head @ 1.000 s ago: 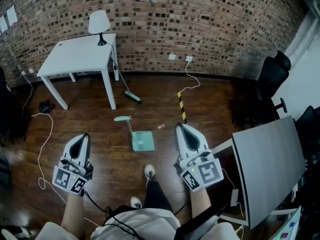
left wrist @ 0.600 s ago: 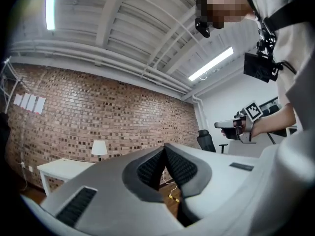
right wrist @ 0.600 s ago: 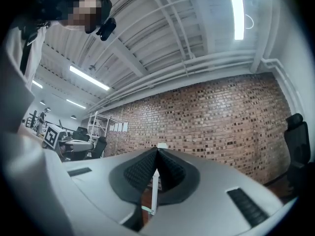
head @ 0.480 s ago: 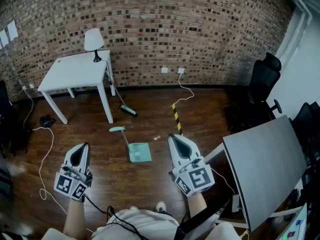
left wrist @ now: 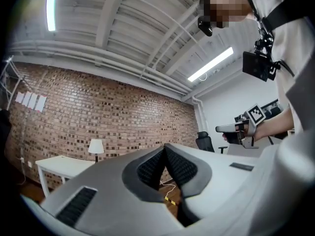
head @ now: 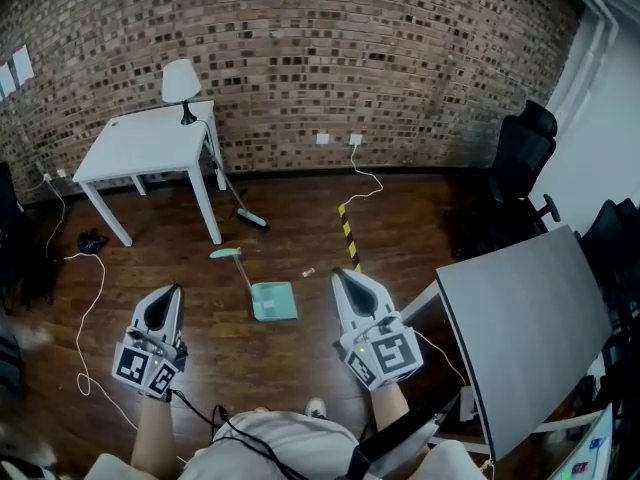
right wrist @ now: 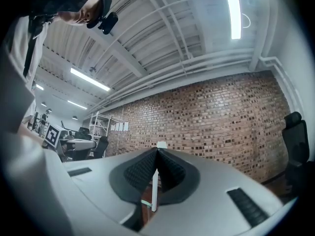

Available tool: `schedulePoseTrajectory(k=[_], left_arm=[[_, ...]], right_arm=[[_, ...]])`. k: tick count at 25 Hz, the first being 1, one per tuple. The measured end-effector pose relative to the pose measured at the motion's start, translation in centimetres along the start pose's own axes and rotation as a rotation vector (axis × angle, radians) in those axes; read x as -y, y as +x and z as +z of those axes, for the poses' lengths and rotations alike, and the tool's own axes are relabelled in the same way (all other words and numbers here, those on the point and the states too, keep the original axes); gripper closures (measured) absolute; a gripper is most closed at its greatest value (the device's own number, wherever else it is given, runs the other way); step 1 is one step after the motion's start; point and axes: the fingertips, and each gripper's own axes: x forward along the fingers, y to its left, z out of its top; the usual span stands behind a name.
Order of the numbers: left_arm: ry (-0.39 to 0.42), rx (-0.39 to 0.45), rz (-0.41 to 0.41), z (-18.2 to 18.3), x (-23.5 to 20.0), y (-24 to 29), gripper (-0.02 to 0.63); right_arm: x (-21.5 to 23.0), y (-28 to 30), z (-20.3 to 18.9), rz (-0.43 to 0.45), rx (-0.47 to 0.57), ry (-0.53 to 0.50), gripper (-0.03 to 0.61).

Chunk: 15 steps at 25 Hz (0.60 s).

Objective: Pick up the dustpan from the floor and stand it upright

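The mint-green dustpan [head: 273,300] lies flat on the wooden floor, its long handle [head: 238,266] pointing away toward the white table. My left gripper [head: 168,293] hovers to the left of the pan and well above the floor, jaws shut and empty. My right gripper [head: 340,276] is held to the right of the pan, also shut with nothing in it. In the left gripper view the shut jaws [left wrist: 164,146] point at the brick wall. In the right gripper view the shut jaws [right wrist: 157,150] point the same way. Neither gripper touches the dustpan.
A white table [head: 140,143] with a lamp [head: 181,83] stands at the back left, a broom [head: 240,208] leaning by its leg. Black-yellow tape [head: 348,233] and cables [head: 90,298] lie on the floor. A grey desk [head: 520,318] and office chairs [head: 520,163] stand at the right.
The view has lifted and the dustpan now sits a little lower and further left in it. Both grippers have drifted slightly left with it and stay shut.
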Motion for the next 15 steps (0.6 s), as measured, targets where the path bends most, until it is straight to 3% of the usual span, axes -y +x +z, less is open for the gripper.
schedulePoseTrajectory(k=[8,15], left_arm=[[0.003,-0.014,0.009,0.5,-0.8,-2.5,0.607],[0.028,-0.065,-0.057,-1.2,-2.0,-4.3,0.607]], right_arm=[[-1.8,-0.7,-0.1,-0.024,-0.019,0.012,0.597],[-3.6,-2.3,-0.9,-0.112,-0.054,-0.048,0.598]])
